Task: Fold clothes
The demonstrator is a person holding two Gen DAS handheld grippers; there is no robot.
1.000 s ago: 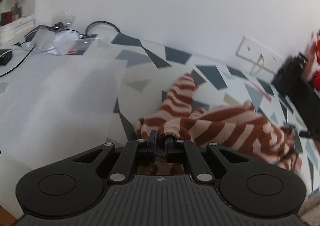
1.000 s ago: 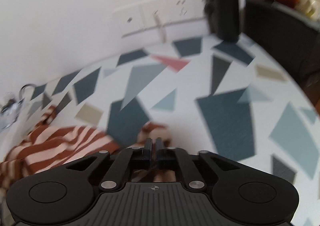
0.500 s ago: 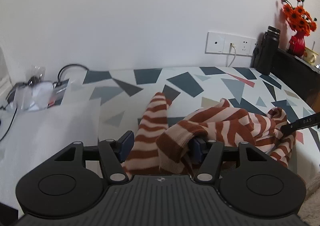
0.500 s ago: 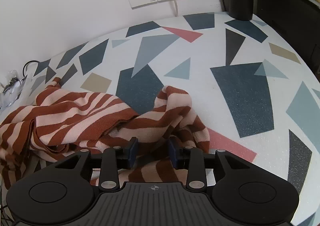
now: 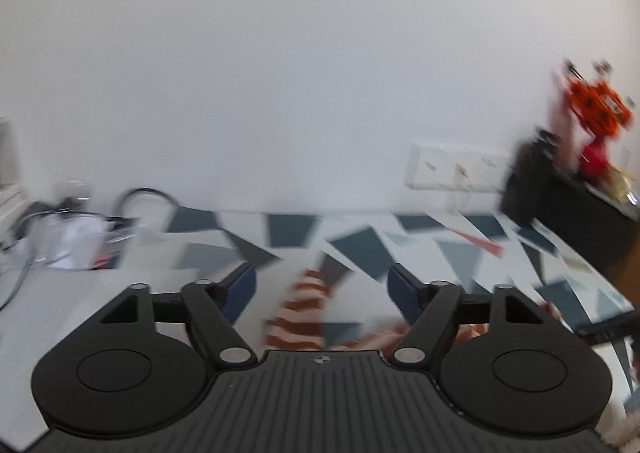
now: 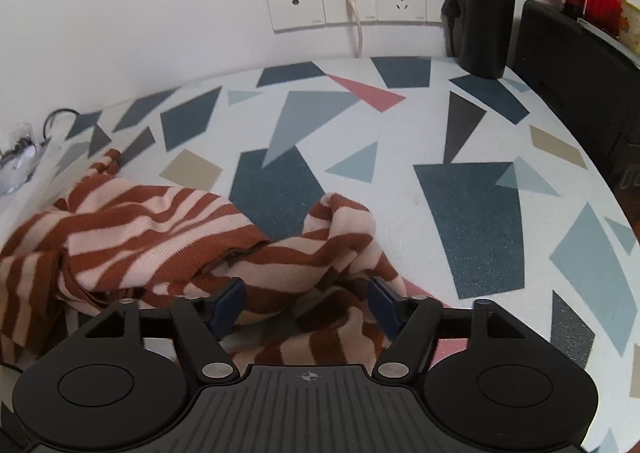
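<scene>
The left black hand-held gripper point(image 5: 322, 289) has its two blue-padded fingers far apart, and they are opening wider. Nothing is pinched between them; the brown and pink striped knitted sweater point(image 5: 300, 313) shows lower down in the gap, blurry, and the pads do not touch it.

The right black hand-held gripper point(image 6: 306, 303) is also opening. Its fingers stand apart over the sweater point(image 6: 168, 233). The cloth lies bunched under and between them, but the pads are not squeezing it. The right pad is close to a fold; I cannot tell if it touches.

The sweater lies crumpled on the white table cover with blue, grey and pink shapes point(image 6: 472, 213), toward its left side.

Behind the table is a white wall with a row of white wall sockets point(image 6: 352, 1), and a white cable point(image 6: 358, 33) hangs from one. A tall black bottle point(image 6: 486, 5) stands by the wall. A red vase with orange flowers point(image 5: 596, 121) sits on a black box point(image 6: 576, 93) at the right. Clear plastic bags and black wires point(image 5: 68, 237) lie at the far left.
</scene>
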